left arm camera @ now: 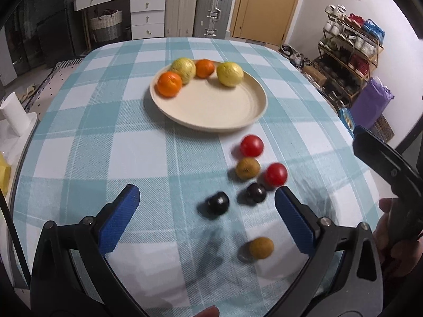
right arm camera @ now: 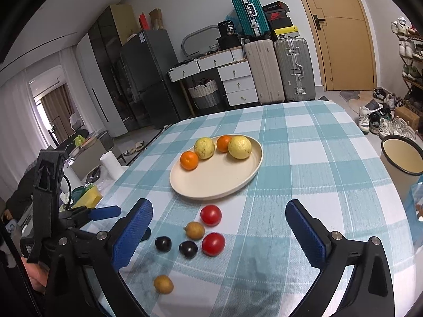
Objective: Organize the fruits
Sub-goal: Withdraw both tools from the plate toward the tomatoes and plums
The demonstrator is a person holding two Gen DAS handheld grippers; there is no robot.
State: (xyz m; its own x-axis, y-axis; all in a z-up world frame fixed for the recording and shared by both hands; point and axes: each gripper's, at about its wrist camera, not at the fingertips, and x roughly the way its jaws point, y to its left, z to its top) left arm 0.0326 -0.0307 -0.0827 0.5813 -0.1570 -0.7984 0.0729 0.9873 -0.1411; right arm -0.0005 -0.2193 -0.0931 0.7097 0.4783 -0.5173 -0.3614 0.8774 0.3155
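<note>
A round cream plate (right arm camera: 215, 185) sits on the checked blue-and-white tablecloth (right arm camera: 317, 185), towards the far half of the table. Along its far rim lie four fruits: an orange (right arm camera: 189, 160) at the left, a yellow fruit (right arm camera: 204, 148) touching it, a second orange (right arm camera: 224, 143) partly hidden behind, and another yellow fruit (right arm camera: 239, 147) at the right. The near half of the plate is bare.

On the cloth, just in front of the plate, is a loose cluster: a red tomato (right arm camera: 210, 215), a brownish fruit (right arm camera: 195, 230) close below it, a second red tomato (right arm camera: 213, 243), and two dark plums (right arm camera: 188, 249) (right arm camera: 163, 244) side by side. A second brownish fruit (right arm camera: 163, 284) lies apart, nearest the table's edge. Whether the brown ones are kiwis or something else is hard to tell; the left camera's view is smeared, and every fruit there has a soft outline.

The left gripper (left arm camera: 207, 220) hangs over the cluster with its blue-padded jaws spread wide and nothing between the pads; one plum shows in the gap, lying on the cloth below. The right gripper (right arm camera: 219, 231) is also wide open and holds nothing, with the cluster framed between its fingers.

Only slivers of the person show: a hand (left arm camera: 391, 237) on the right gripper's handle at the frame edge, and a fingertip at the bottom. A cream bin (right arm camera: 401, 163) beside the table is cut off by the right edge.
</note>
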